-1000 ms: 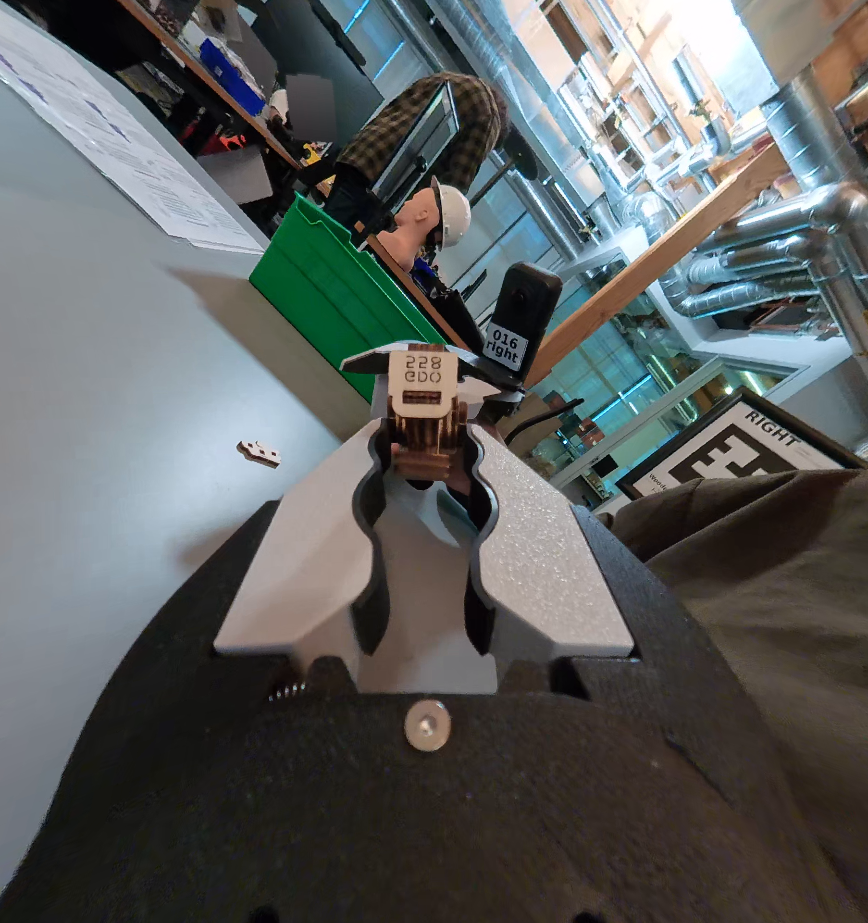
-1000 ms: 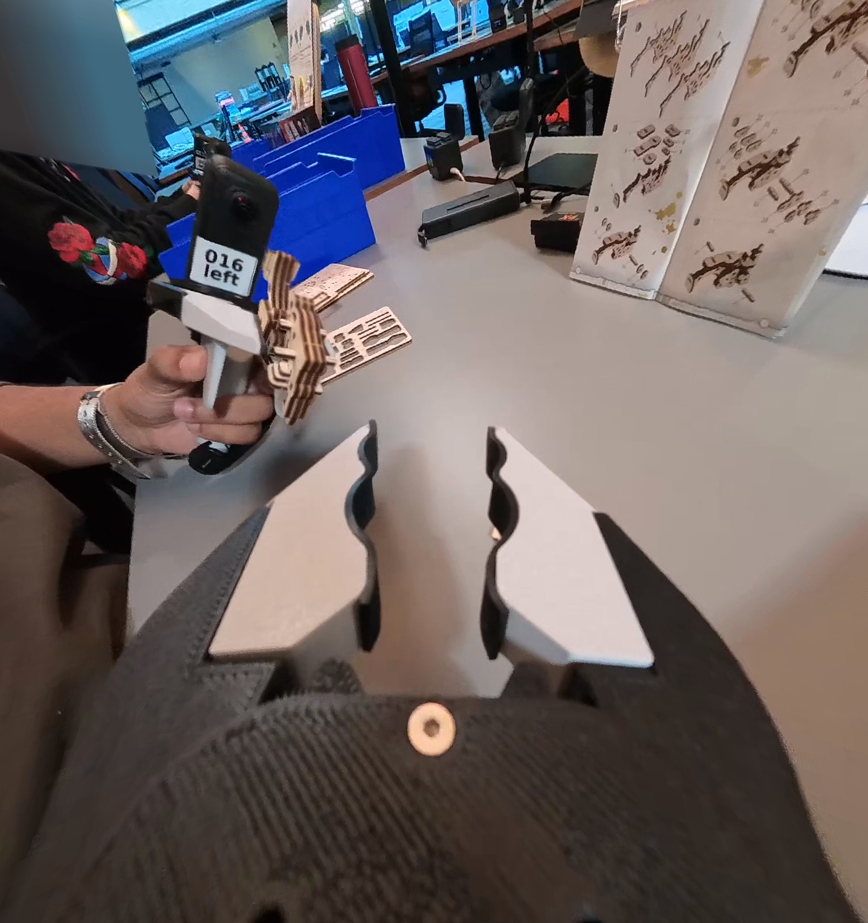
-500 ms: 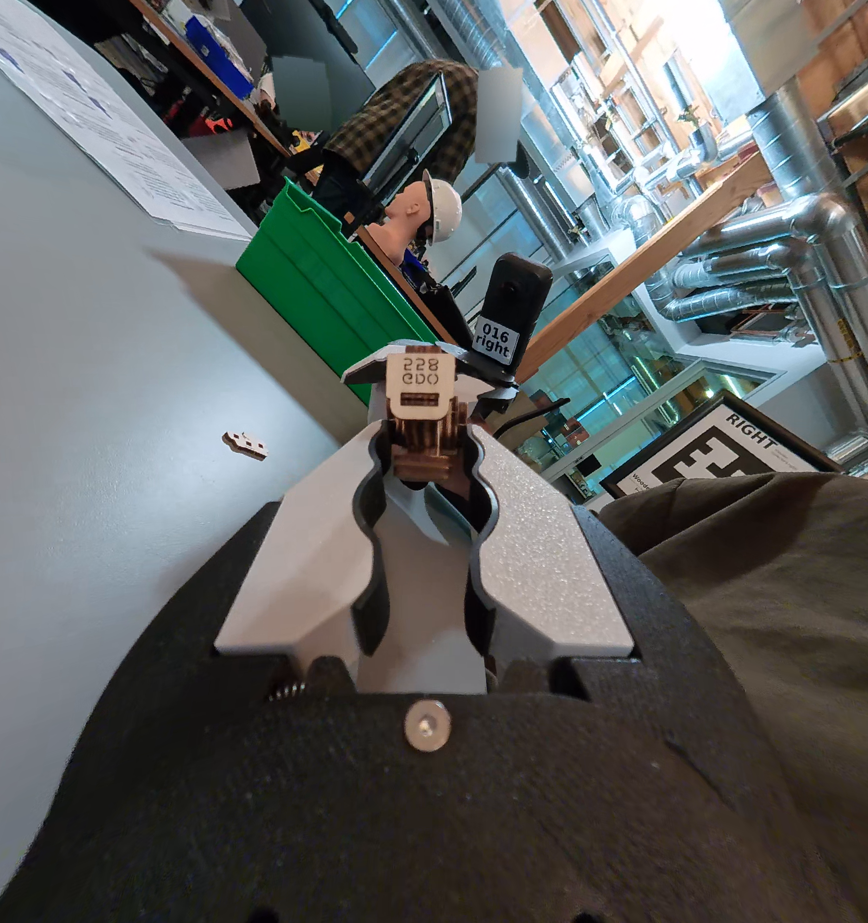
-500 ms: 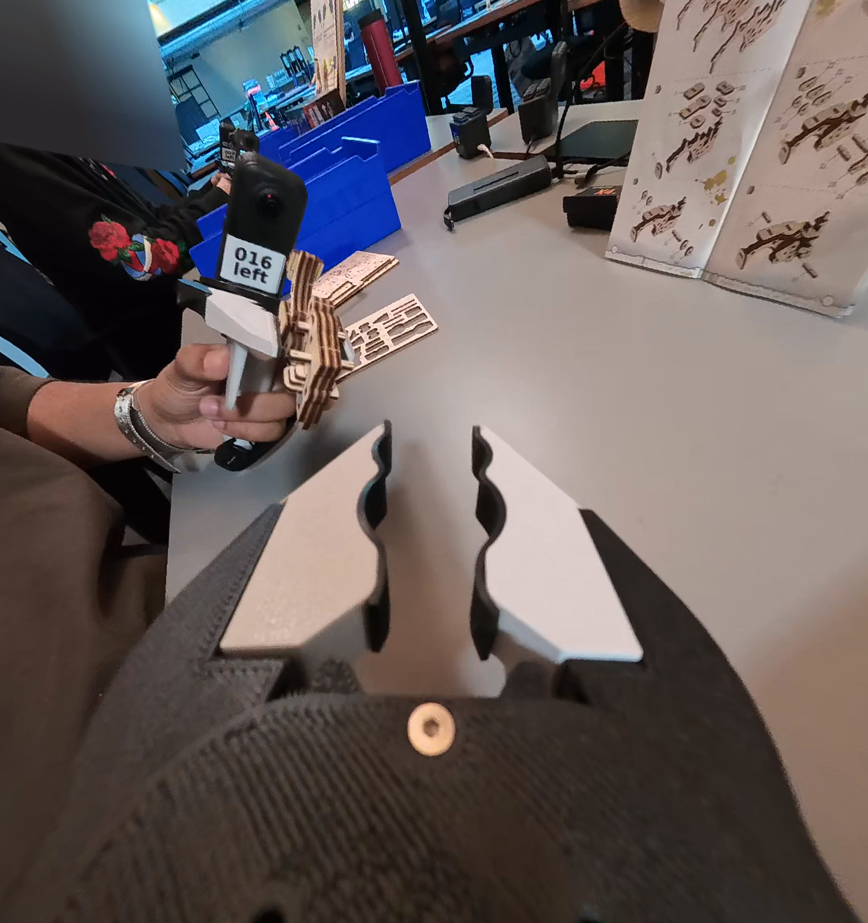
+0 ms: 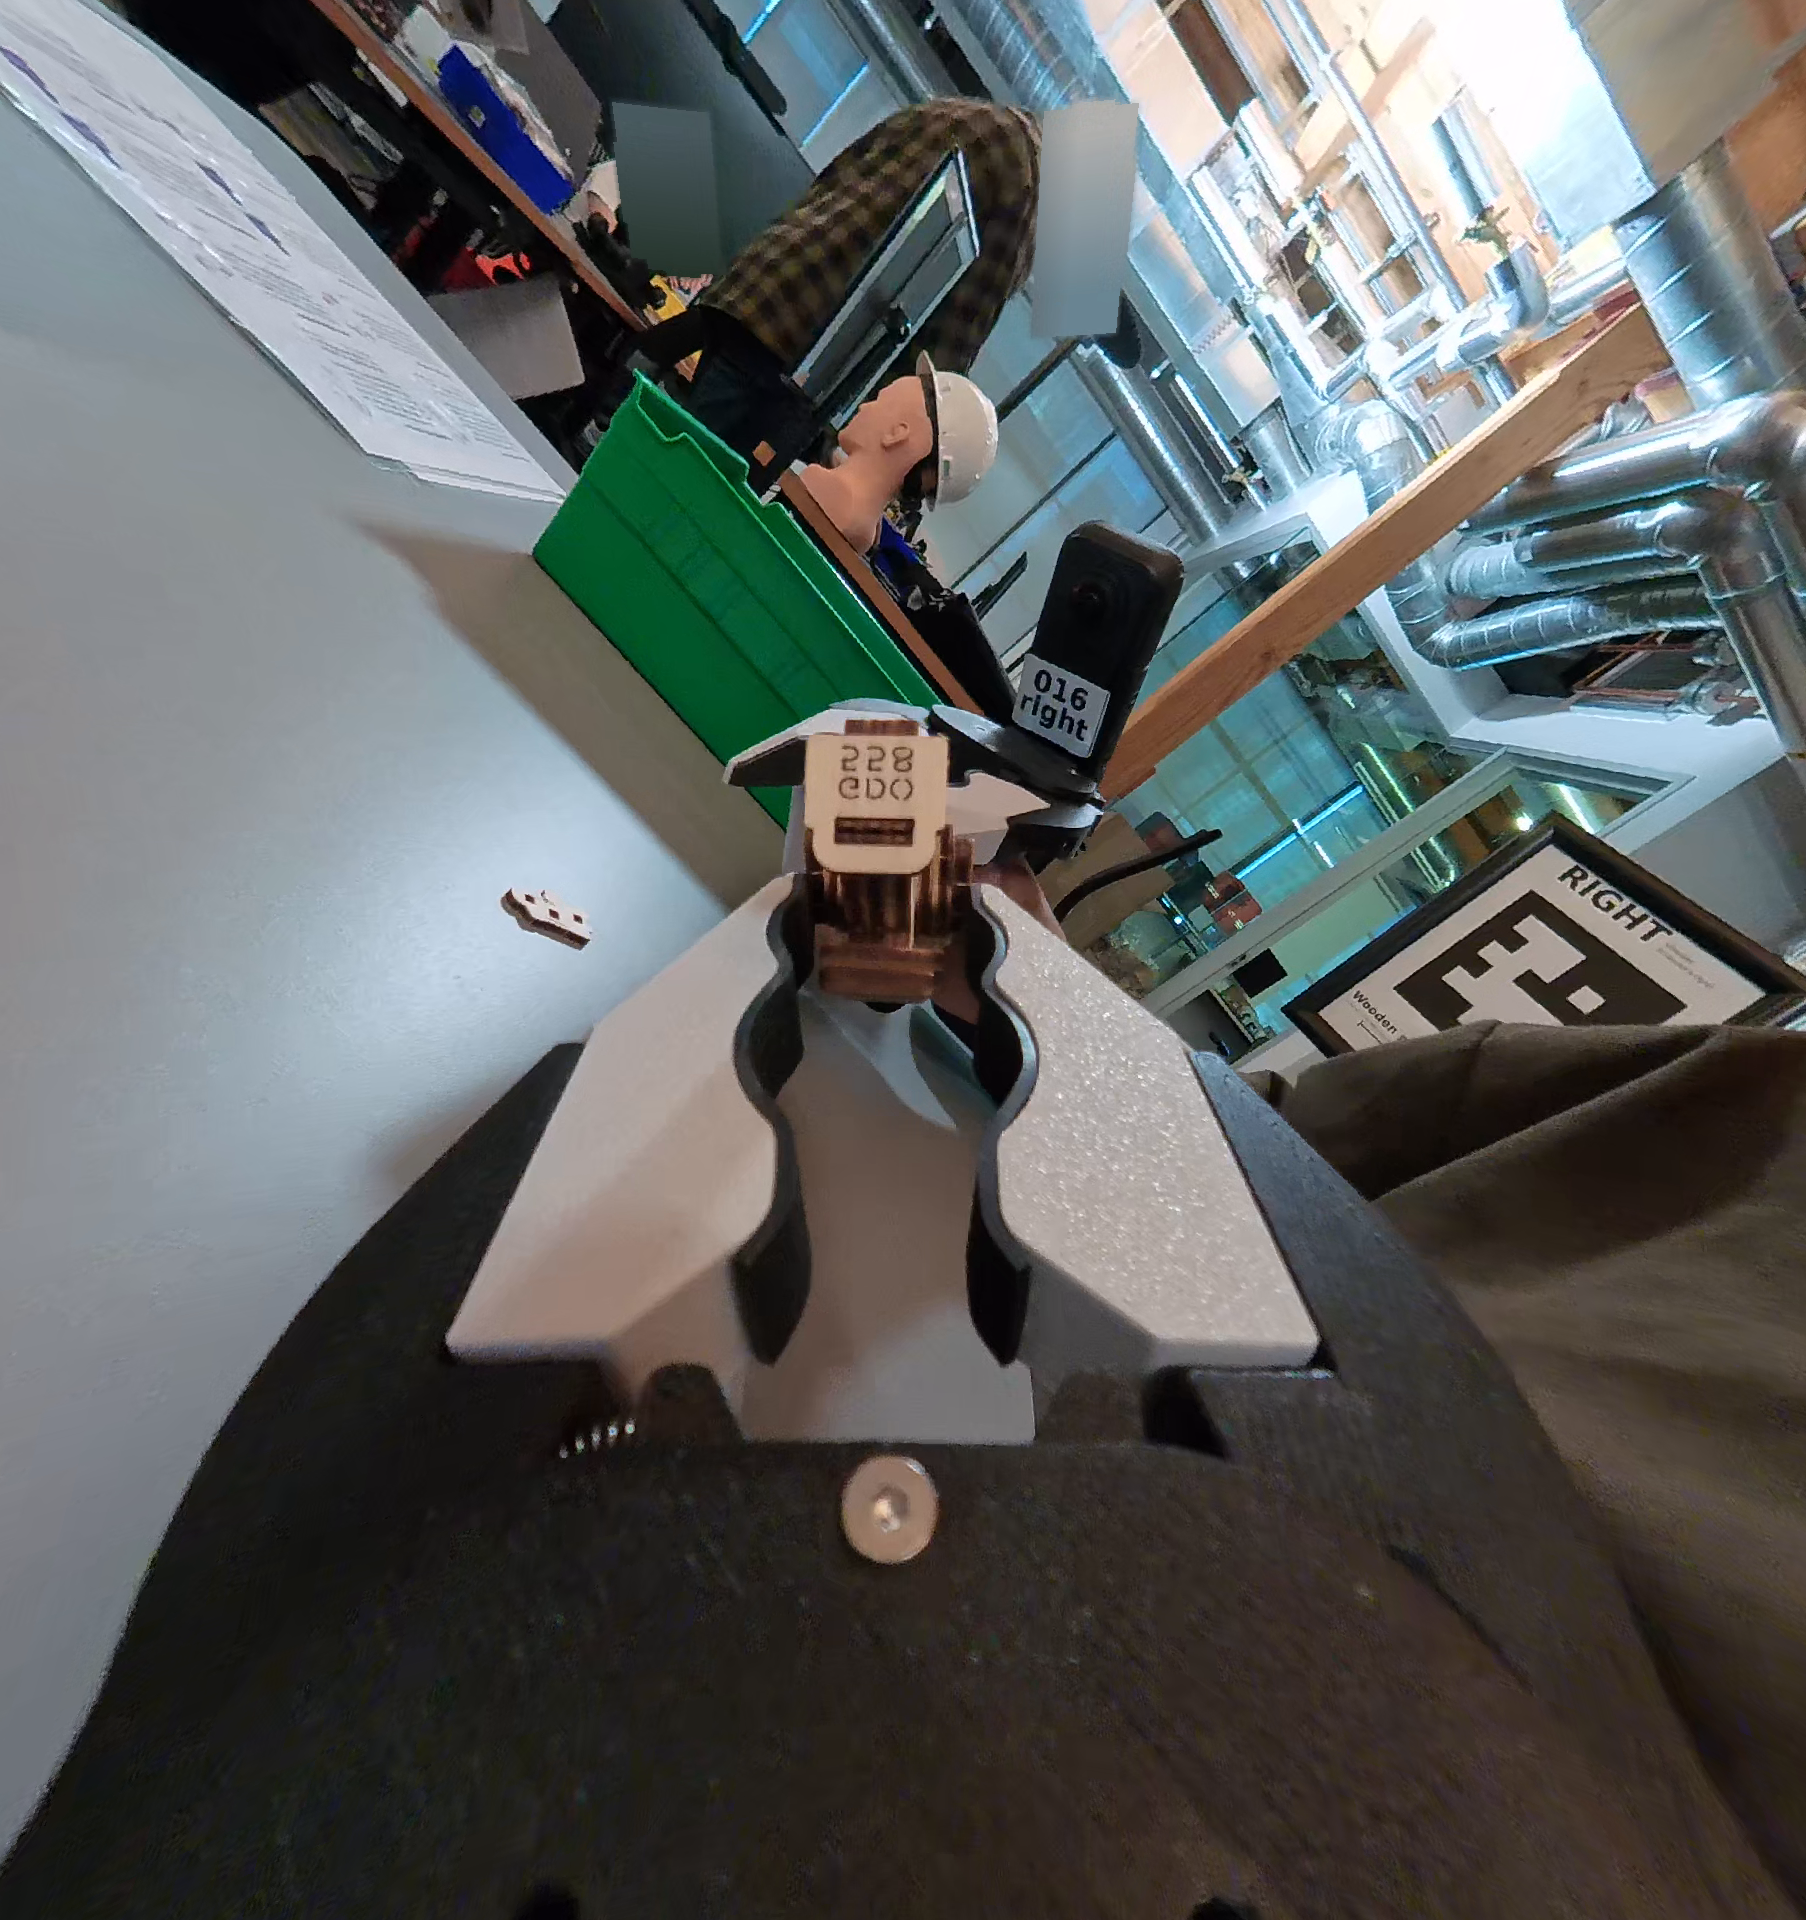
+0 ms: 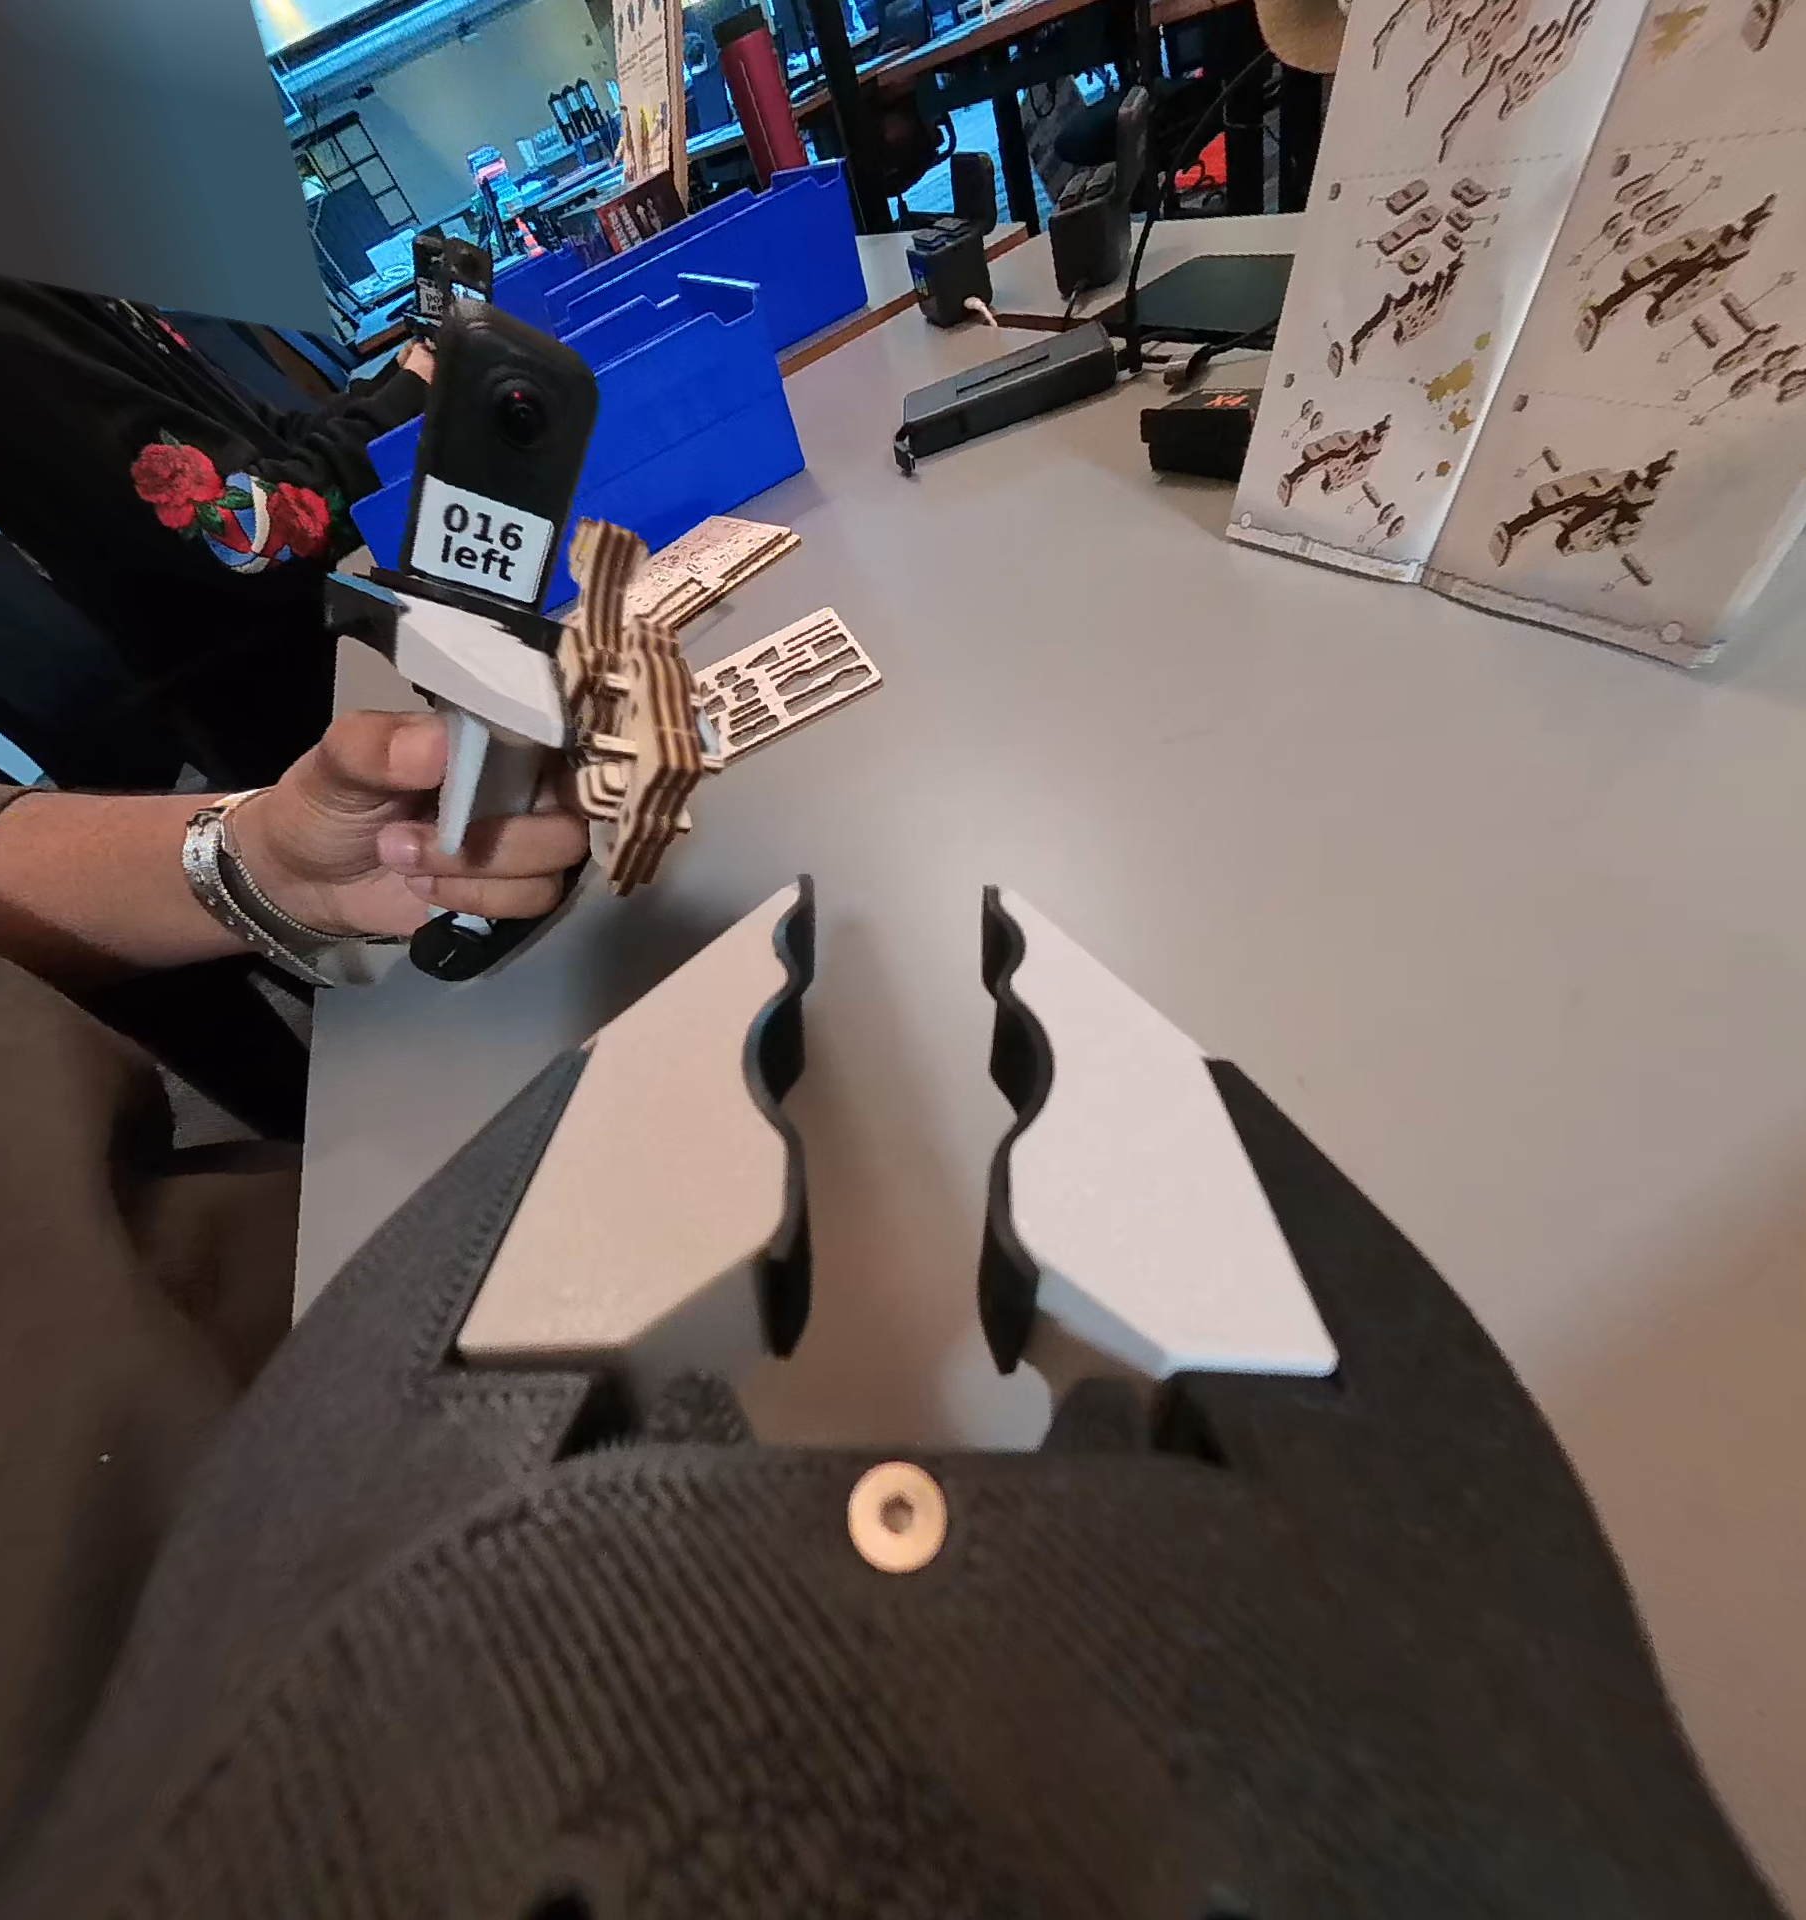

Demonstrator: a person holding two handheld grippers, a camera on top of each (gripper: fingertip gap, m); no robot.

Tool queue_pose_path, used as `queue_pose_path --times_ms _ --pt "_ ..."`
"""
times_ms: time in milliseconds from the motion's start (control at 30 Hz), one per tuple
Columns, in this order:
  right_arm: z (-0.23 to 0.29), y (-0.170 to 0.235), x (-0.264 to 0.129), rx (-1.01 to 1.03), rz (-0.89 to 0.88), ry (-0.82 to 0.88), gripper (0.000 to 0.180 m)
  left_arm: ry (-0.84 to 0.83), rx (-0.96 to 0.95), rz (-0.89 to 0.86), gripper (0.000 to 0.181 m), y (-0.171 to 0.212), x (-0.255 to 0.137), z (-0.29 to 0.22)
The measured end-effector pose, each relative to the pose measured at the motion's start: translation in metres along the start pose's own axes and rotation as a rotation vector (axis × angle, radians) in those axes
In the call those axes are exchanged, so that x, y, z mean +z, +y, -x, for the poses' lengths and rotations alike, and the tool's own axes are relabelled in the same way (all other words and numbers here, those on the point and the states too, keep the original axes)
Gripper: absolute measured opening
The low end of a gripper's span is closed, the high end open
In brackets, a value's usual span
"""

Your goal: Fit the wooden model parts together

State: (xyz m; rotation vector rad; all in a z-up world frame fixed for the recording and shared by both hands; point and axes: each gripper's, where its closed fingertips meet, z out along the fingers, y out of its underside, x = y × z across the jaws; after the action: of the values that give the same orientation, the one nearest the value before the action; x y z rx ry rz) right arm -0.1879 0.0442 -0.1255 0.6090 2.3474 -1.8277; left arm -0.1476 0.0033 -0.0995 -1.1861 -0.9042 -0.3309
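Left gripper (image 5: 883, 940) still clamped on model (image 6: 634, 717), raised above table (image 6: 1294, 831). Right gripper (image 6: 894, 904) empty, fingers narrower than before, gap remaining, now nearer model.

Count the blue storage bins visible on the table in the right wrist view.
2: one blue bin nearer, behind the left gripper; another blue bin farther back along the table edge. More may hide behind the person.
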Motion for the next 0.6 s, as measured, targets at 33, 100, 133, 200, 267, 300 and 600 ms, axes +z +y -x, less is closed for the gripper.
queue_pose_path --times_ms 33,100,133,200,267,300,600 --pt "-0.0005 -0.0001 0.0002 -0.003 -0.001 0.003 0.031 -0.004 -0.002 -0.008 0.024 -0.001 -0.0003 0.0006" --pt "-0.0014 0.0005 0.0007 -0.01 0.003 0.009 0.032 -0.013 0.003 -0.015 0.024 -0.0018 -0.0013 0.0016" --pt "-0.0015 0.0011 0.0009 -0.013 0.006 0.011 0.032 -0.018 0.009 -0.015 0.024 -0.002 -0.0018 0.0019" --pt "-0.0016 0.0011 0.001 -0.017 0.008 0.015 0.032 -0.029 0.023 -0.018 0.025 -0.0028 -0.0023 0.0025" --pt "-0.0014 0.0006 0.0011 -0.021 0.005 0.016 0.032 -0.038 0.034 -0.018 0.025 -0.0028 -0.0019 0.0035" --pt "-0.0012 0.0004 0.0011 -0.022 0.004 0.016 0.033 -0.043 0.038 -0.016 0.025 -0.0025 -0.0014 0.0043" --pt "0.0023 0.0026 0.0059 -0.093 0.015 0.03 0.041 -0.058 0.081 0.011 0.025 0.0031 0.0026 0.0026"
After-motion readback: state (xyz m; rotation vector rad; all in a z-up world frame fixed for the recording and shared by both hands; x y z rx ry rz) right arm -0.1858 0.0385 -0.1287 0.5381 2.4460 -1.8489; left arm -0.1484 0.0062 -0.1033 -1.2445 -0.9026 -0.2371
